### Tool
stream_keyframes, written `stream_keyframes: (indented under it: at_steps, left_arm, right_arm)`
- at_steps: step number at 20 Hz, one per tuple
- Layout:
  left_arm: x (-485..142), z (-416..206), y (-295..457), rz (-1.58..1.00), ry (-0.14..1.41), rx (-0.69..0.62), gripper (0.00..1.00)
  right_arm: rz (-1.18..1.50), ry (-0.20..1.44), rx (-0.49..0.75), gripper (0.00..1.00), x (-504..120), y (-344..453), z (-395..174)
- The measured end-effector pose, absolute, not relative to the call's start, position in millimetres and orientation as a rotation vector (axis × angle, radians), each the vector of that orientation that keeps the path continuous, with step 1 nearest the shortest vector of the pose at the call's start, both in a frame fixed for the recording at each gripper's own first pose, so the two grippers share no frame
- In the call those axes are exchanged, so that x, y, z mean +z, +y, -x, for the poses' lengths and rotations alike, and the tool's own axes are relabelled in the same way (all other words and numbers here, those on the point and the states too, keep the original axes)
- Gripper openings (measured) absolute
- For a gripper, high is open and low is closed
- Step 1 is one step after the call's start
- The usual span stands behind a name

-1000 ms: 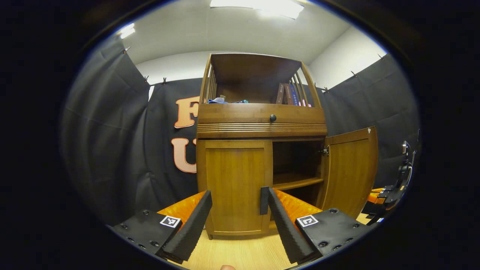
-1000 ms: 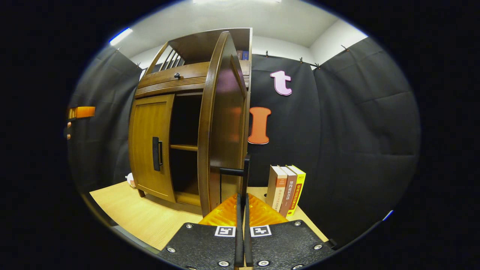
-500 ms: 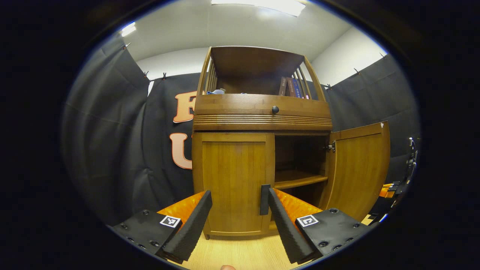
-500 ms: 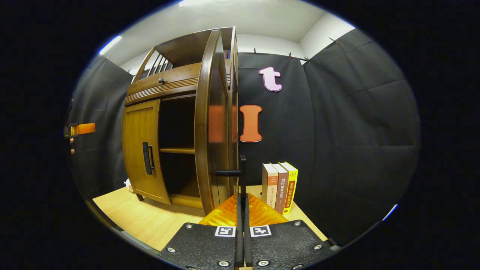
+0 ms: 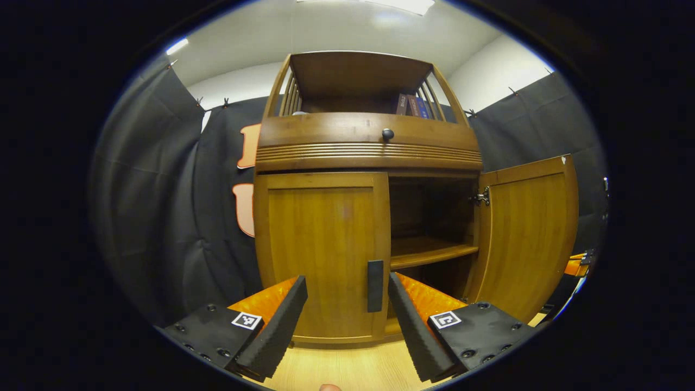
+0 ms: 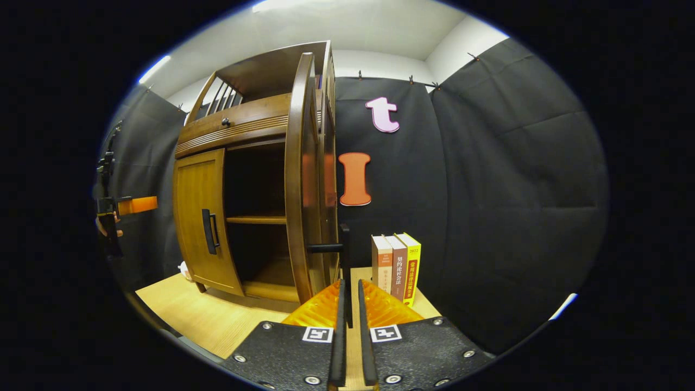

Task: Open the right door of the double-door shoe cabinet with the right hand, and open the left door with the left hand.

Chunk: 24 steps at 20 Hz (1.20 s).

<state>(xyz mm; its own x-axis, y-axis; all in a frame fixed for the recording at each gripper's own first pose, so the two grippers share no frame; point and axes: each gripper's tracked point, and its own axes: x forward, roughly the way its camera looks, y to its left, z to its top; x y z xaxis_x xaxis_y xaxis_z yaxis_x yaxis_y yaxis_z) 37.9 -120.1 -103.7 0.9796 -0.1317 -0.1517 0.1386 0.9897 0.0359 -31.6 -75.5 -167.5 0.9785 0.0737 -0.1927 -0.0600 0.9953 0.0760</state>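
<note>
closer now, left gripper (image 5: 347, 304) fingers gape — right gripper (image 6: 347, 304) fingers barely parted — wooden floor (image 6: 206, 315).

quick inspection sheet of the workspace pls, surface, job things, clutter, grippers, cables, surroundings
surface: light wood tabletop carrying the shoe cabinet.
job's things: right door swung wide open, shelf exposed; left door closed, its handle untouched.
clutter: three upright books beside the cabinet; more books on its top shelf.
grippers: left gripper open, fingers either side of the left door's handle, not touching; right gripper slightly parted around the right door's handle, contact unclear.
cables: nothing seen.
surroundings: black cloth wall, white ceiling.
</note>
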Motion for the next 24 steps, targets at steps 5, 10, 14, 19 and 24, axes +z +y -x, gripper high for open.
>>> stream_keyframes:
  at_steps: [5,10,14,19,24]
  left_arm:
    - [-130,-64,-151,-0.062,0.167,-0.169,0.94]
    - [-155,-90,-179,-0.026,0.2,-0.224,0.94]
    - [-179,-112,-180,-0.003,0.241,-0.208,0.95]
    - [-200,-135,-175,0.01,0.275,-0.178,0.94]
    - [-215,-151,-169,-0.022,0.288,-0.15,0.93]
  right_arm:
    - [-0.009,0.156,-0.009,0.34,-158,-94,31]
    - [-0.027,0.154,-0.067,0.65,-151,-117,40]
    - [-0.035,0.158,-0.118,0.84,-156,-136,39]
    - [-0.057,0.155,-0.149,0.92,-158,-146,37]
    - [-0.055,0.146,-0.167,0.92,-158,-154,35]
